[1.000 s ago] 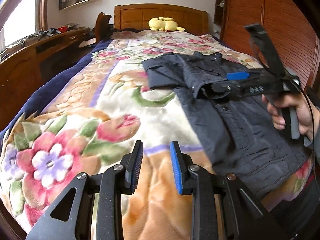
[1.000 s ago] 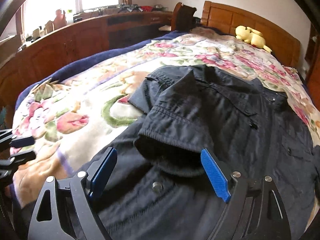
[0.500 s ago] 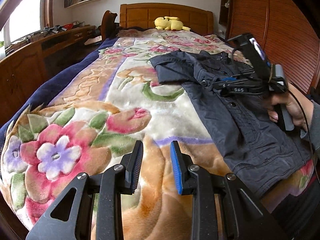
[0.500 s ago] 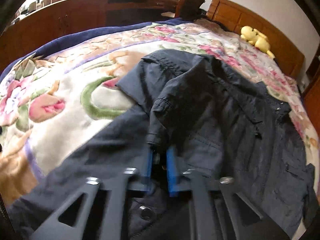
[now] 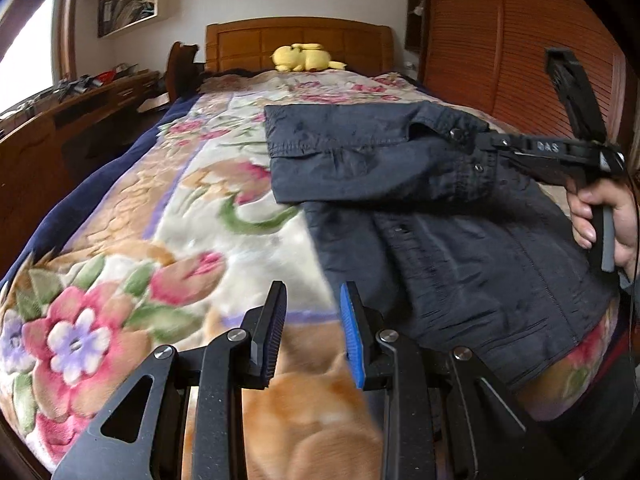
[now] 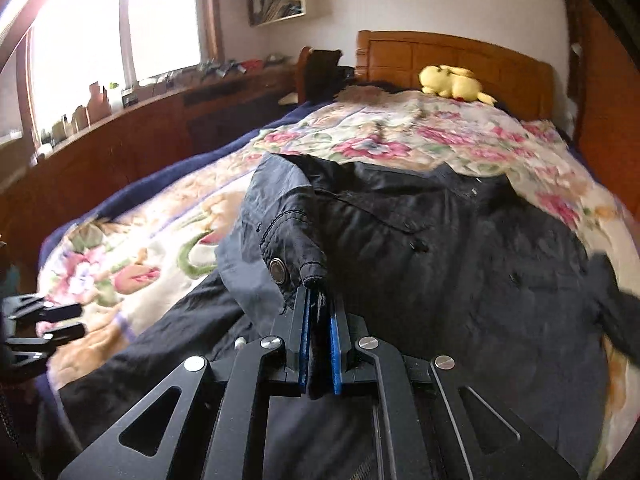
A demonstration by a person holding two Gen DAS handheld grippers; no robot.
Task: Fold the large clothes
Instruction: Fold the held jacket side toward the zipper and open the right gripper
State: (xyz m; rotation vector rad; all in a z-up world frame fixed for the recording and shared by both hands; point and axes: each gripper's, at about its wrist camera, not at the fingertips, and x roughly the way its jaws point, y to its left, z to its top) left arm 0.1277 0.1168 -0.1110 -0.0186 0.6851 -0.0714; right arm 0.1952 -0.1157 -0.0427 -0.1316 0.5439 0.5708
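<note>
A dark navy jacket (image 5: 440, 240) lies spread on the floral blanket (image 5: 160, 240) of a bed. Its left sleeve (image 5: 360, 152) is stretched across the chest. My right gripper (image 6: 318, 312) is shut on the sleeve cuff (image 6: 296, 260) and holds it lifted above the jacket body (image 6: 460, 272). In the left wrist view the right gripper (image 5: 484, 140) comes in from the right, held by a hand. My left gripper (image 5: 312, 312) is partly open and empty, low over the blanket just left of the jacket hem. It also shows at the left edge of the right wrist view (image 6: 64, 320).
A yellow plush toy (image 5: 304, 58) lies by the wooden headboard (image 5: 296, 36). A long wooden desk (image 6: 160, 128) with clutter runs along the left of the bed under the window. A wooden wardrobe (image 5: 500, 40) stands on the right.
My right gripper closed on the sleeve cuff, then lifted it and drew the sleeve right across the jacket. My left gripper stayed low over the blanket, partly open.
</note>
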